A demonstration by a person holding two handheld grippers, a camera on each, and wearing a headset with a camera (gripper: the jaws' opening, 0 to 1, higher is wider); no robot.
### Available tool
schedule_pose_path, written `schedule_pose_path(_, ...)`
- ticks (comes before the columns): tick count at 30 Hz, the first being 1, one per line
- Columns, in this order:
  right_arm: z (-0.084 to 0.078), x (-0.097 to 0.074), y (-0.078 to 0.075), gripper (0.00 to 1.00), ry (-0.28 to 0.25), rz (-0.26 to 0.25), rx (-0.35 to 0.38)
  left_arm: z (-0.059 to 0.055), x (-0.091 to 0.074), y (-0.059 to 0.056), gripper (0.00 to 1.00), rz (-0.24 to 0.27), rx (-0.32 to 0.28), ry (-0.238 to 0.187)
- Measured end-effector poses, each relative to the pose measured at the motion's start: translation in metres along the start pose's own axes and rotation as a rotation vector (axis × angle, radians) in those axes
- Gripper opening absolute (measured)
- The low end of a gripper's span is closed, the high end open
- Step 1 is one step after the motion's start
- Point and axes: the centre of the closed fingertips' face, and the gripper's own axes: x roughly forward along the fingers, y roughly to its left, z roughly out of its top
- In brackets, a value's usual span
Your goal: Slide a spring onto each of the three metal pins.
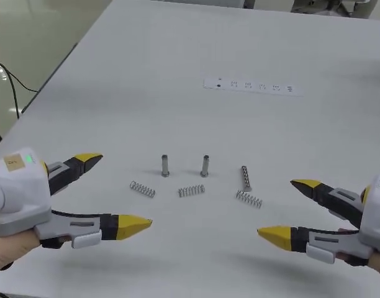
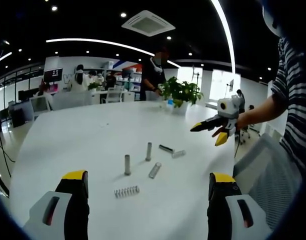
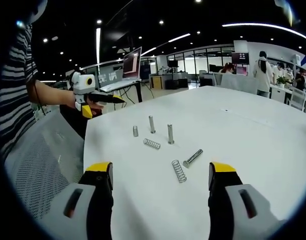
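Nearest the person, over the front edge of the white table, both tools hover with nothing between their yellow-tipped jaws. On the left of the head view, the left gripper is spread wide, its jaws well apart and empty. The left gripper view shows the same broad gap. Opposite it, the right gripper is likewise spread wide and holds nothing. Both point inward toward the parts lying between them.

Just beyond the jaw tips, three coil springs lie on their sides in a loose row. These are the left spring, the middle spring and the right spring, each apart from the others. Directly behind them are the three metal pins, all bare. The left pin and the middle pin stand upright on their wider bases, each just behind a spring. The right pin lies flat on the table with one end close to the right spring. Whether those two touch cannot be told.

Farther back, well apart from the parts, a white power strip lies flat on the table. Farthest off, in the left gripper view, a potted plant stands at the table's far end, with people in the office behind it.
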Motion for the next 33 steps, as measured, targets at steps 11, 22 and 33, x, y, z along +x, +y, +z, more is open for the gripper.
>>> schedule_pose_path(11, -0.004, 0.001, -0.003, 0.96, 0.004, -0.006, 0.01, -0.004, 0.001, 0.0, 0.98, -0.001, -0.008, 0.006)
schedule_pose_path(22, -0.003, 0.007, -0.004, 0.99, 0.023, -0.009, 0.009, -0.007, 0.0, 0.001, 0.98, 0.005, -0.014, 0.01)
schedule_pose_path(33, -0.002, 0.013, -0.014, 0.97, 0.051, -0.014, 0.025, -0.009, 0.0, 0.005, 0.98, 0.009, -0.017, 0.015)
